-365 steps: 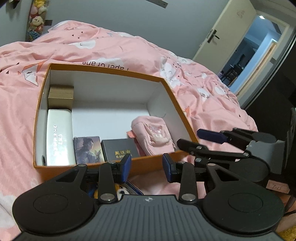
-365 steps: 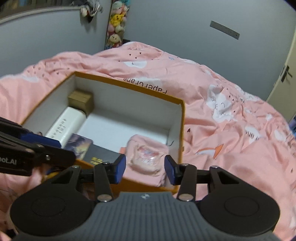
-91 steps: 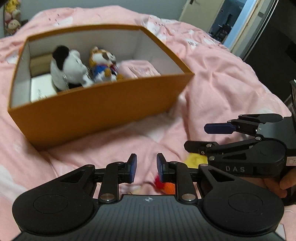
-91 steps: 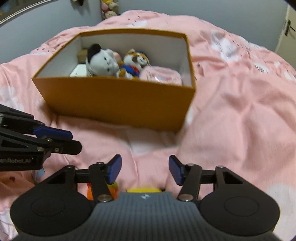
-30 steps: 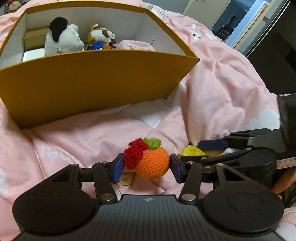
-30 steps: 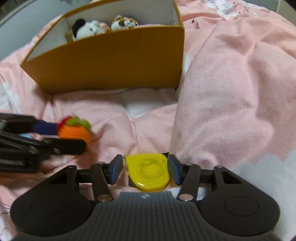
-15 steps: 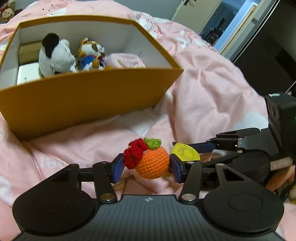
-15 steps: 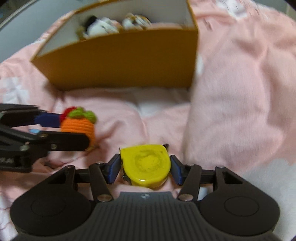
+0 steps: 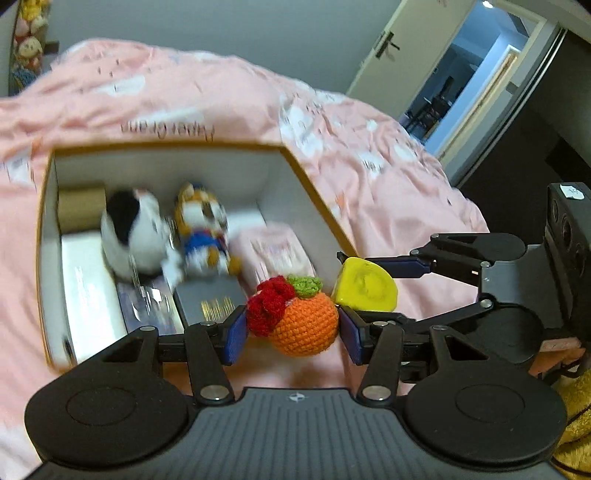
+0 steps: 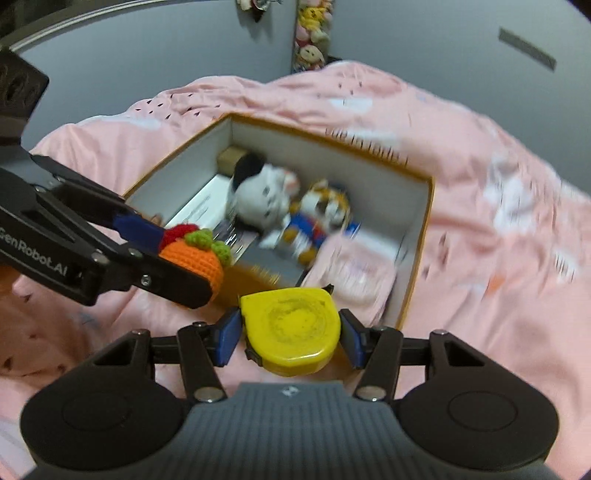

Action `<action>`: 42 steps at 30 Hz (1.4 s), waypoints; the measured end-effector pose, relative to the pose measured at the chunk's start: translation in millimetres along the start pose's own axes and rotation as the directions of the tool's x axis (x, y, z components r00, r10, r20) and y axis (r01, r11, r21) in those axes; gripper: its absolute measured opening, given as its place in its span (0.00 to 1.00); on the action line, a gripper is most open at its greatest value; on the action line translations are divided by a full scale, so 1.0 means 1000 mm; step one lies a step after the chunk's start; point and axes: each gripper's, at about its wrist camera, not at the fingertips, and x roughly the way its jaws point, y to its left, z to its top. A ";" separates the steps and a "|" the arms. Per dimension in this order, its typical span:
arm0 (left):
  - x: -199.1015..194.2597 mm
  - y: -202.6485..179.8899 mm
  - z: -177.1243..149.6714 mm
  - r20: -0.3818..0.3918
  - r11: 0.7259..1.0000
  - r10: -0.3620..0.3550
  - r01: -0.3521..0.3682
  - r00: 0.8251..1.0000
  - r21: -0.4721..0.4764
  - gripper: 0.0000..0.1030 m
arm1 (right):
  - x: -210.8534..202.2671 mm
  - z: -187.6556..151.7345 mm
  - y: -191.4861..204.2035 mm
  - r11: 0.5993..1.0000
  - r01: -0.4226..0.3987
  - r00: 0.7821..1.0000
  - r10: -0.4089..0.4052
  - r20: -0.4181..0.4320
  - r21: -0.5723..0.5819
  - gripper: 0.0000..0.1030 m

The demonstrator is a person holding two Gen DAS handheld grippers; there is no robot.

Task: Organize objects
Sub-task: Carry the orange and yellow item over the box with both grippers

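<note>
My left gripper (image 9: pixel 291 334) is shut on an orange crocheted ball (image 9: pixel 304 325) with a red flower and green leaf, held above the near edge of the orange box (image 9: pixel 306 177). My right gripper (image 10: pixel 290 338) is shut on a yellow tape measure (image 10: pixel 291 326), held just in front of the box's near wall. The box (image 10: pixel 424 229) holds a black-and-white plush (image 9: pixel 133 232), a tiger plush (image 9: pixel 201 229), a pink pouch (image 9: pixel 273 251), a dark case (image 9: pixel 210 302), a white box (image 9: pixel 86 295) and a small tan box (image 9: pixel 79 206). The tape measure also shows in the left wrist view (image 9: pixel 364 284), and the ball in the right wrist view (image 10: pixel 195 258).
The box lies on a bed with a rumpled pink duvet (image 9: pixel 388 173). Grey walls stand behind, with hanging plush toys (image 10: pixel 312 33). An open door (image 9: pixel 461 74) is at the right. A yellow-brown fabric (image 9: pixel 574 417) lies at the lower right.
Both grippers have risen with their objects and moved forward to the box's near edge; I now look down into the box from above.
</note>
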 end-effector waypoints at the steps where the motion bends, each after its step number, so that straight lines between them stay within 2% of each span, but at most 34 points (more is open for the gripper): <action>1: 0.003 0.002 0.009 0.015 1.000 0.004 -0.004 1.000 -0.005 0.58 | 0.005 0.007 -0.004 1.000 0.015 1.000 -0.014 0.002 -0.022 0.56; 6: 0.029 0.017 0.040 0.052 0.997 0.007 -0.003 0.999 -0.071 0.58 | 0.043 0.037 -0.028 0.994 0.074 0.997 -0.075 -0.008 -0.084 0.56; 13: 0.068 0.047 0.069 0.056 0.985 -0.005 0.014 0.998 -0.174 0.58 | 0.082 0.060 -0.038 0.957 0.137 0.990 -0.141 0.001 -0.254 0.56; 19: 0.088 0.066 0.078 0.049 0.980 -0.014 0.023 0.999 -0.199 0.58 | 0.130 0.076 -0.049 0.935 0.169 0.983 -0.184 -0.020 -0.311 0.56; 23: 0.096 0.077 0.075 0.028 0.976 -0.002 0.009 1.000 -0.217 0.58 | 0.154 0.082 -0.057 0.934 0.155 0.983 -0.177 -0.042 -0.323 0.56; 28: 0.098 0.093 0.075 0.027 0.968 0.013 -0.006 1.000 -0.252 0.58 | 0.171 0.081 -0.055 0.920 0.129 0.984 -0.166 -0.069 -0.369 0.56; 34: 0.097 0.102 0.077 0.033 0.963 0.016 -0.007 0.999 -0.269 0.58 | 0.192 0.074 -0.057 0.891 0.130 0.972 -0.202 -0.124 -0.435 0.57; 38: 0.094 0.098 0.080 0.042 0.967 0.012 -0.001 0.999 -0.255 0.58 | 0.188 0.075 -0.055 0.888 0.129 0.972 -0.201 -0.121 -0.442 0.58; 42: 0.092 0.089 0.083 0.044 0.973 0.004 0.007 0.999 -0.231 0.58 | 0.178 0.075 -0.057 0.890 0.160 0.971 -0.220 -0.093 -0.428 0.60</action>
